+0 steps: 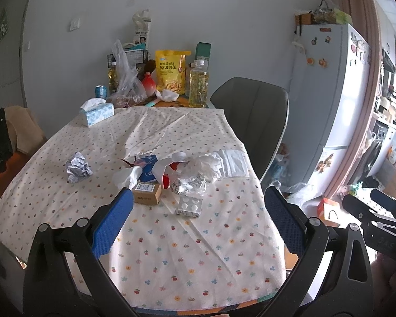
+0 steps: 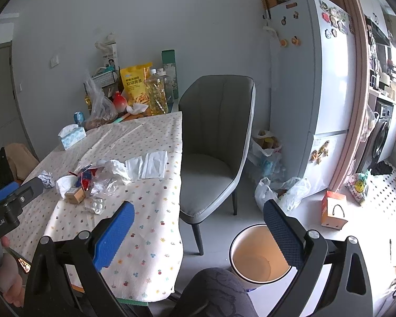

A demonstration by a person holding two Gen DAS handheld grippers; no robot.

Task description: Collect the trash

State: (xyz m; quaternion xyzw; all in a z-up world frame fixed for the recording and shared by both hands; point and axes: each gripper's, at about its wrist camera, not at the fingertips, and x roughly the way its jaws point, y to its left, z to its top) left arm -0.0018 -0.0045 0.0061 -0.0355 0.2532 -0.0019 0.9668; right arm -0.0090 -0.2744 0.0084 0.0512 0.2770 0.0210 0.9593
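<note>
A pile of trash lies mid-table: a small cardboard box, a pill blister pack, crumpled clear plastic, a blue carton, white tissues and a crumpled paper ball. My left gripper is open and empty, above the table's near part, short of the pile. My right gripper is open and empty, off the table's right edge. A white bin stands on the floor below it. The pile also shows in the right wrist view.
A grey chair stands at the table's right side. A tissue box, oil bottles, a yellow snack bag and a plastic bag sit at the far end. A fridge and floor bags are beyond.
</note>
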